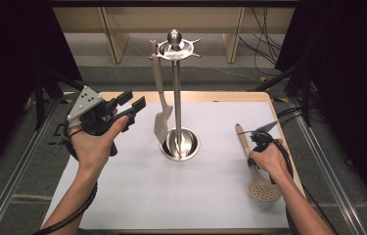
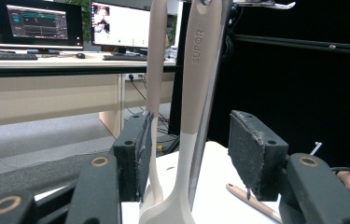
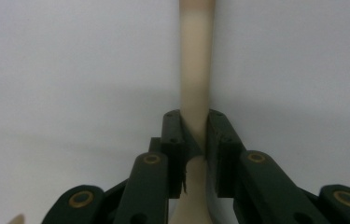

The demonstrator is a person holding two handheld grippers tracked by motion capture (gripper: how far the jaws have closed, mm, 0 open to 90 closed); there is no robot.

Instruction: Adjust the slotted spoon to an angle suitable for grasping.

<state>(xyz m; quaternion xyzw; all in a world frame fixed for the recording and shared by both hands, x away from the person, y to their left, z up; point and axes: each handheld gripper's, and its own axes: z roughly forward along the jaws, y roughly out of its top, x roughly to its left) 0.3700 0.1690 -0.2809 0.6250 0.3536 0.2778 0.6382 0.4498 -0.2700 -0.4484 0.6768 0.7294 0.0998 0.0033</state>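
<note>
While lengthwise away, skimmer [image 1: 258, 166] in right tool [image 1: 259, 139].

Slotted spatula [image 1: 161, 105]: beige, hanging upright from the steel rack [image 1: 177, 98], just ahead of my open left tongs [image 1: 131, 108].
Skimmer spoon [image 1: 255, 166]: beige, perforated head, lying flat, handle pinched in my right tongs [image 1: 257, 143].

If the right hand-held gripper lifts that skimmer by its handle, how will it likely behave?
The skimmer looks rigid, so it should probably lift as one piece without drooping. The right hand-held gripper grips the narrow handle away from the wide perforated head, so the head may swing down. The smooth handle could slip or twist between the jaws.
</note>
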